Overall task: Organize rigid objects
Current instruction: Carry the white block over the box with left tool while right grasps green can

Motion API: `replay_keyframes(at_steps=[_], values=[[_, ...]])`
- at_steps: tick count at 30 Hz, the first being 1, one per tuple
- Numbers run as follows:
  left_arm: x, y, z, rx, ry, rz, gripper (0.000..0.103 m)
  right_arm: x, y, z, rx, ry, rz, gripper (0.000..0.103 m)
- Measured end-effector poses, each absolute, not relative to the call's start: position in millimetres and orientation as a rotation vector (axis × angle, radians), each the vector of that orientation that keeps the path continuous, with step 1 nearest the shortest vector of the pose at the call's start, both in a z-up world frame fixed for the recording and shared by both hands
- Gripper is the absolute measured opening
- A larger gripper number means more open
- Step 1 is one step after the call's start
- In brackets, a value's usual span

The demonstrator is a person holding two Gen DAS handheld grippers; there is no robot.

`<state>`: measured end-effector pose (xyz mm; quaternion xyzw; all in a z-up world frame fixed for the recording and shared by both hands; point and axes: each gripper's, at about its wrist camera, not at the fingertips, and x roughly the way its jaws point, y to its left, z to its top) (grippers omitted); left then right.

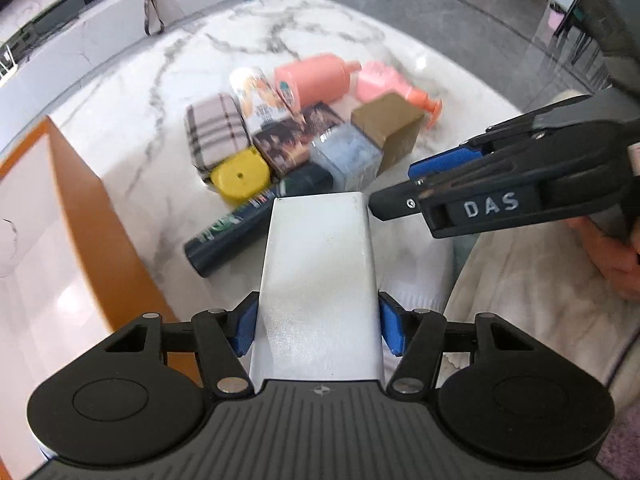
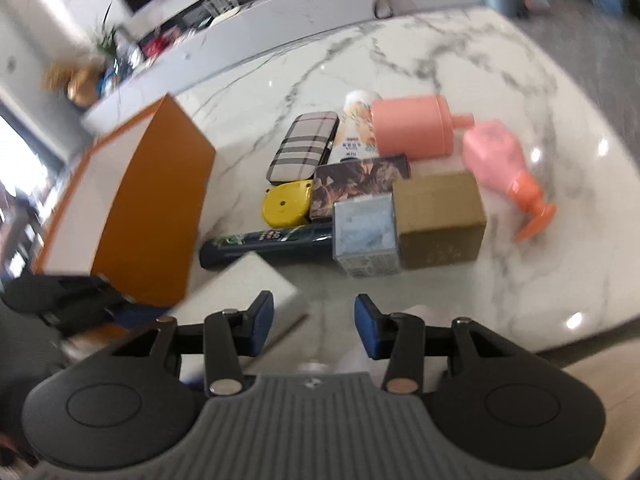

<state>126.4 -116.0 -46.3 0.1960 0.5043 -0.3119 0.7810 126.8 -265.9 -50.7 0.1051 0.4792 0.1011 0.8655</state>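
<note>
My left gripper (image 1: 318, 328) is shut on a flat white box (image 1: 320, 276), with a blue pad pressed on each long side. The box is lifted above the marble table (image 1: 120, 120); the right wrist view shows it (image 2: 240, 284) at the lower left. My right gripper (image 2: 314, 322) is open and holds nothing; it enters the left wrist view from the right (image 1: 394, 188), next to the box's far end. Behind lies a pile: a dark tube (image 1: 240, 228), a yellow round case (image 1: 240, 176), a plaid case (image 1: 216, 132), a light-blue box (image 1: 348, 156) and a brown carton (image 1: 392, 128).
An open orange-walled box (image 1: 100, 232) stands at the left, its white inside visible. Further back in the pile are a patterned dark box (image 2: 360, 180), a salmon pump bottle (image 2: 412, 128), a pink bottle with an orange pump (image 2: 500, 164) and a white can (image 2: 356, 128). A person's hand (image 1: 612, 252) holds the right gripper.
</note>
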Motion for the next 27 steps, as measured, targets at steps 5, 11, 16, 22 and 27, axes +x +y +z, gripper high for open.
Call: replay_keyframes(at_steps=[5, 11, 16, 22, 27], values=[[122, -99, -15, 0.384, 1.024, -0.670, 0.069, 136, -258, -37, 0.055, 1.014, 0.271, 0.045], [133, -68, 25, 0.361, 0.956, -0.610, 0.070, 153, -222, -31, -0.166, 1.019, 0.429, 0.045], [151, -38, 33, 0.360, 0.948, -0.501, 0.069, 173, -183, -44, -0.337, 1.025, 0.546, 0.041], [175, -6, 15, 0.330, 0.999, -0.415, 0.070, 197, -155, -69, -0.553, 1.038, 0.611, 0.040], [201, 16, -10, 0.312, 1.047, -0.357, 0.070, 211, -139, -87, -0.678, 1.040, 0.650, 0.042]])
